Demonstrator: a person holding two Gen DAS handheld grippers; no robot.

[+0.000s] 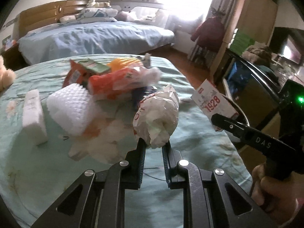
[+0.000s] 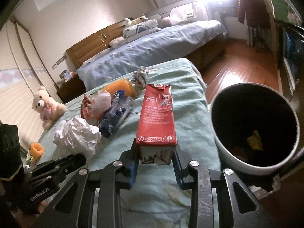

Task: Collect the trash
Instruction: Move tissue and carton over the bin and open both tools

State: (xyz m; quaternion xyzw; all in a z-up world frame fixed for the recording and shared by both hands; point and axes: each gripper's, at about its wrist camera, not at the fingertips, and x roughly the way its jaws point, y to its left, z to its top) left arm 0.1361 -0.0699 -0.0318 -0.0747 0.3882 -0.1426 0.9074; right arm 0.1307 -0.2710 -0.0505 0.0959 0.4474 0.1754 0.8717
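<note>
My left gripper is clamped on a crumpled paper wad, soft & light. My right gripper pinches the red carton at its base; stiff, prob. empty. Both off the bed cover, near its right edge by the bin.

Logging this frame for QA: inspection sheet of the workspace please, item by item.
Surface: bed under a pale green floral cover, rumpled.
Job's things: crumpled paper bag and red carton held up off the bed; white-rimmed bin at the bed's right edge, some trash inside.
Clutter: pile of wrappers, white foam block, bubble wrap, teddy bear.
Grippers: left gripper shut on the bag; right gripper shut on the carton.
Cables: nothing seen.
Surroundings: second bed with blue cover, wooden floor, bright window.
</note>
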